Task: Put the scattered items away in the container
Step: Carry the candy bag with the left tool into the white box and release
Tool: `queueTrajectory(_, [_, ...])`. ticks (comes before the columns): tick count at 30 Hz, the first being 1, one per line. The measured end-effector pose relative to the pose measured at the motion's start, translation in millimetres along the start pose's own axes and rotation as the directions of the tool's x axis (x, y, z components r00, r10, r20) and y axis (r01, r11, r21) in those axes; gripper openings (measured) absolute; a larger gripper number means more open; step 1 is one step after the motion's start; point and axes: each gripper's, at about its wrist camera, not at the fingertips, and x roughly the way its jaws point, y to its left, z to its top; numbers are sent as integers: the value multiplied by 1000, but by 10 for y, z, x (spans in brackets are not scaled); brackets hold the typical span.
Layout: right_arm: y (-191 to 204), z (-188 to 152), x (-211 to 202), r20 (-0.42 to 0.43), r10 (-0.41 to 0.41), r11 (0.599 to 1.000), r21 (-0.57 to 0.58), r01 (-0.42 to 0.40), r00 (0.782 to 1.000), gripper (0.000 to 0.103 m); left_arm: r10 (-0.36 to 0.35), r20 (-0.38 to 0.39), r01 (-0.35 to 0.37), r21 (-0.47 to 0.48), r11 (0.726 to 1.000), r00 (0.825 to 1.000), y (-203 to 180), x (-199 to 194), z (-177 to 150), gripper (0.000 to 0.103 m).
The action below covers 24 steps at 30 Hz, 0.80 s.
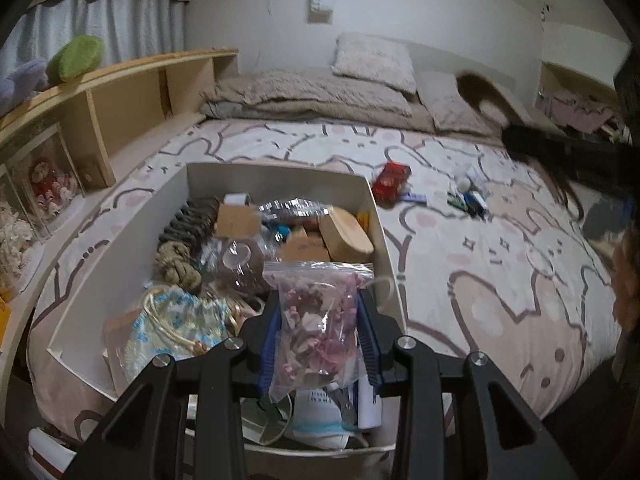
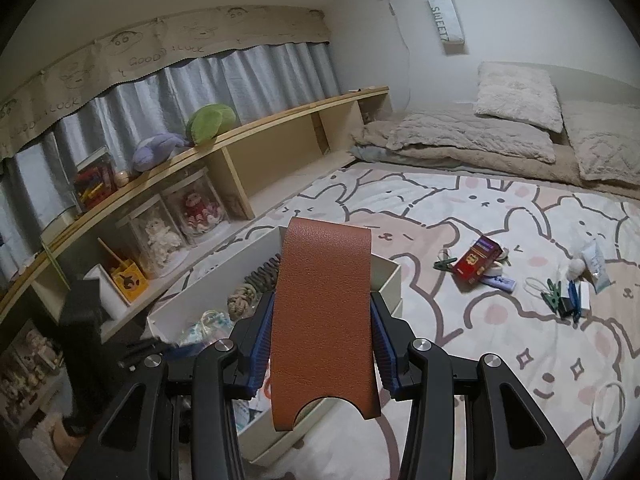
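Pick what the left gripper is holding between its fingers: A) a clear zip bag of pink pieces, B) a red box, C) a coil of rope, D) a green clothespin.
A: the left gripper is closed on the clear zip bag of pink pieces, above the white container.

At the centre of the frame the right gripper (image 2: 323, 316) clamps a brown leather sleeve (image 2: 325, 320), perhaps a case, above the white box (image 2: 387, 276). A red carton (image 2: 477, 260) and green clothespegs (image 2: 551, 300) lie scattered at right on the bunny-print bedsheet (image 2: 500, 360).
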Motion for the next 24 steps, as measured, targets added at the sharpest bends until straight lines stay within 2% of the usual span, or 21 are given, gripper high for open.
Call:
queueTrajectory(7, [67,22,89,-18,12,1000,3,-12,1000,46,-27,-59,29,40,999,998,-69,83,-111,36])
queueTrajectory(8, [82,22,100,-21,12,1000,-2,-12,1000,46,-30,-65,33,40,999,997,-68,87,-121,38])
queueTrajectory(9, [95,23,113,-25,10,1000,-6,-10,1000,46,-33,-64,35,36,999,997,-59,78,-130,54])
queueTrajectory(11, [109,23,130,-29,9,1000,-9,-10,1000,46,-24,-48,25,28,999,999,-40,46,-141,78])
queueTrajectory(24, [172,98,359,-69,39,999,3,-39,997,46,-34,-3,33,-52,998,999,184,-62,-187,79])
